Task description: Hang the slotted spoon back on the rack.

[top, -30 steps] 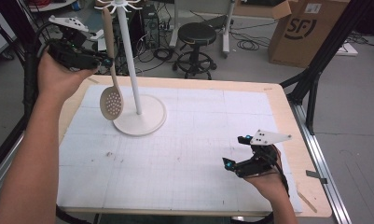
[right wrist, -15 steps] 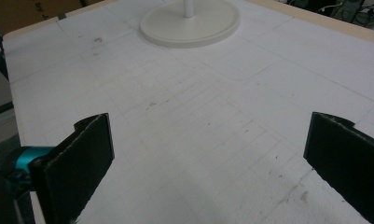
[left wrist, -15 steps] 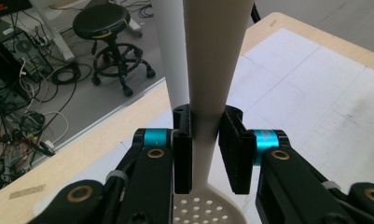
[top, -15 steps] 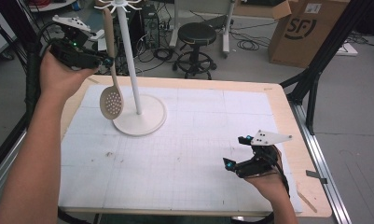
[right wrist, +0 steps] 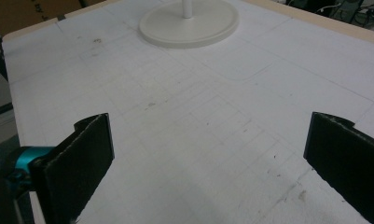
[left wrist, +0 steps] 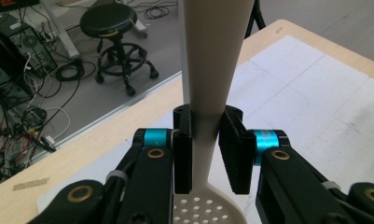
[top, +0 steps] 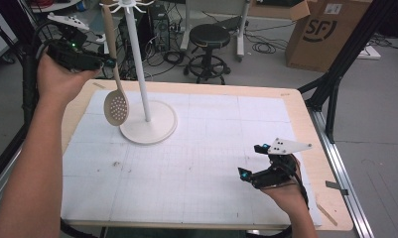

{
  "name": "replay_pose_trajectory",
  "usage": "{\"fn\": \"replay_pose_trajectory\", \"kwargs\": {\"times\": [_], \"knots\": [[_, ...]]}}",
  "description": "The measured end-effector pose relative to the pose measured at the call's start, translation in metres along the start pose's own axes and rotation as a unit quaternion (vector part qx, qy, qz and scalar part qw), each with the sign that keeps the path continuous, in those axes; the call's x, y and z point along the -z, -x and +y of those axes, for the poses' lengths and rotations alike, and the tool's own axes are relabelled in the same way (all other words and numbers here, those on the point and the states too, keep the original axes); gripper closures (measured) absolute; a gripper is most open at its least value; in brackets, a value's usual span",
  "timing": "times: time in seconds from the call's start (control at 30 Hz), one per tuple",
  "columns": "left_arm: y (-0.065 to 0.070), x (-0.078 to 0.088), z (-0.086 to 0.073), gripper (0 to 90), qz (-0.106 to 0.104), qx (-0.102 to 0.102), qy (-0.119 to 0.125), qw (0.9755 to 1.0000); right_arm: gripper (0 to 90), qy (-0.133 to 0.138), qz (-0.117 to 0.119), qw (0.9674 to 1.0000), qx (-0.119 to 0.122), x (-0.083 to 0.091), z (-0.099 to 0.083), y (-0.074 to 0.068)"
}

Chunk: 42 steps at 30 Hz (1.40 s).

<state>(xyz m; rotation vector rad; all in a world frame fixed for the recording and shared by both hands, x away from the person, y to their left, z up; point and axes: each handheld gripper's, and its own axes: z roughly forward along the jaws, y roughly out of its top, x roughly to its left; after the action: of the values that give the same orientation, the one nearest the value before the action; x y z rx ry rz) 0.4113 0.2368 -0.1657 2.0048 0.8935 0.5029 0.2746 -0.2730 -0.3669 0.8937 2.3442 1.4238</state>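
Upper left of the high view, your left gripper (top: 108,62) clenches the beige slotted plastic spoon (top: 115,102) beside the white hook stand (top: 146,124), mid-hanging; next, lift its handle onto a hook. Your right gripper (top: 250,162) rests released.

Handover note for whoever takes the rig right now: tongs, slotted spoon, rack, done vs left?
Left tongs: shut on the slotted spoon handle, spoon held upright beside the rack pole, bowl down, above the mat.
Right tongs: open, empty, low over the mat at the near right.
Done: spoon gripped and lifted.
Left: likely hang it on a top hook and let go; whether it is already hooked is unclear.
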Motion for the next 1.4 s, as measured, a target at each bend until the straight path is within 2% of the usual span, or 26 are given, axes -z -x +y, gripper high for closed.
{"fn": "replay_pose_trajectory", "kwargs": {"times": [0.23,1.03,1.13,1.23,1.33,1.4], "knots": [[0.004,-0.005,0.005,75.7,0.001,-0.007,-0.008,0.9999,0.2,0.001,-0.001,1.0,0.001,0.001,0.0,-0.001],[-0.001,-0.015,0.002,75.6,0.004,0.002,-0.02,0.9998,0.2,0.003,-0.002,1.0,0.0,0.003,-0.001,0.001],[-0.004,-0.016,-0.001,75.3,-0.006,0.006,-0.011,0.9999,0.2,0.001,-0.002,1.0,0.001,0.003,-0.001,0.001],[-0.006,-0.016,-0.005,74.4,-0.028,0.017,0.003,0.9995,0.2,0.001,-0.002,1.0,0.001,0.002,-0.001,0.001],[-0.006,-0.016,-0.009,65.8,-0.03,0.018,0.008,0.9994,0.2,0.0,-0.001,1.0,0.002,0.001,-0.001,0.0],[-0.006,-0.016,-0.012,64.5,-0.036,0.019,0.009,0.9991,0.2,0.0,-0.002,1.0,0.002,0.001,0.0,0.0]]}}
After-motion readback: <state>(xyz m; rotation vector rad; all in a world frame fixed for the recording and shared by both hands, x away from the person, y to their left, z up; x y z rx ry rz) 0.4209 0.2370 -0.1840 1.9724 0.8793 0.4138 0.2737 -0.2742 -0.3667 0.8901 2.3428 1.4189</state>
